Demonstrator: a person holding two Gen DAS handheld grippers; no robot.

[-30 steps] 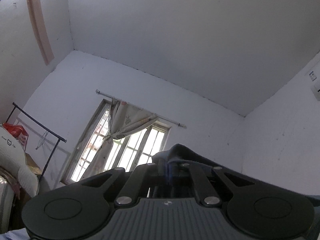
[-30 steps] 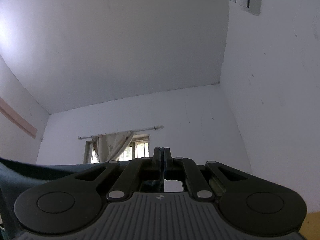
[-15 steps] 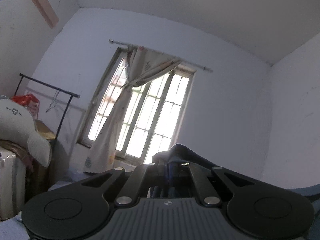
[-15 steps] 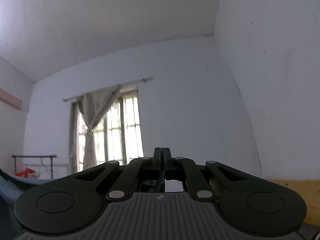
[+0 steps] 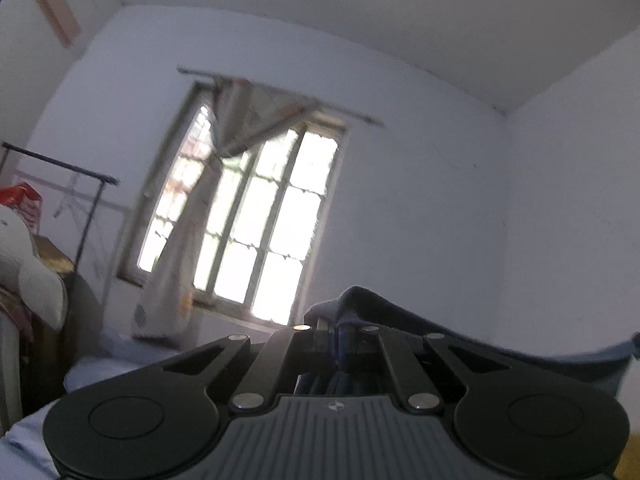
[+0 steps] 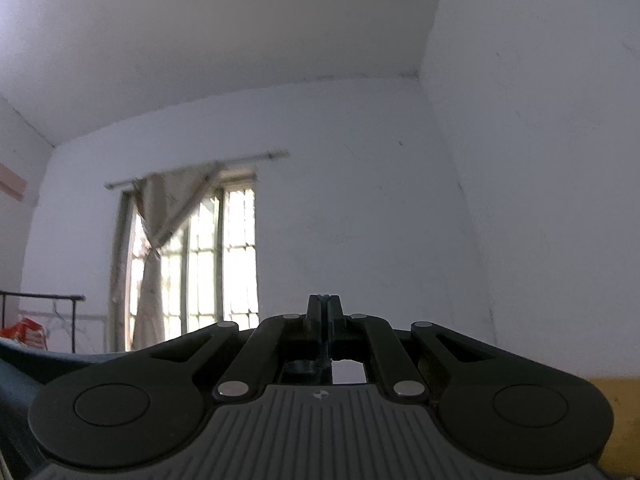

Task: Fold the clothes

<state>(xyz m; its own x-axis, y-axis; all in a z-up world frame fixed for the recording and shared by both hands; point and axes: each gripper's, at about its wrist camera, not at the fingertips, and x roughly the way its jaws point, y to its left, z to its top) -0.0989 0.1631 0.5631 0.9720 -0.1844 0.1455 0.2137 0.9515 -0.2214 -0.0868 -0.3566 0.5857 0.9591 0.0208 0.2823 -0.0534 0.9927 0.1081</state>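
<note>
Left wrist: left gripper (image 5: 335, 330) pinching a bunched corner of the dark cloth (image 5: 400, 312), fingers closed on it, aiming up at the window (image 5: 248, 224); cloth trailing right and down from the window, probably lifted to hang flat.

Right wrist: right gripper (image 6: 324, 312) showing fingers pressed together; holding anything, cannot tell. Cloth edge (image 6: 60, 360) sagging low, left of the window (image 6: 192, 260).

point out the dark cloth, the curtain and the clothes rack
dark cloth (image 5: 400, 312), left wrist view, on the bunched fold just past the tongs
curtain (image 6: 150, 280), right wrist view, on the hanging lower part
clothes rack (image 5: 60, 160), left wrist view, on the top bar
</note>
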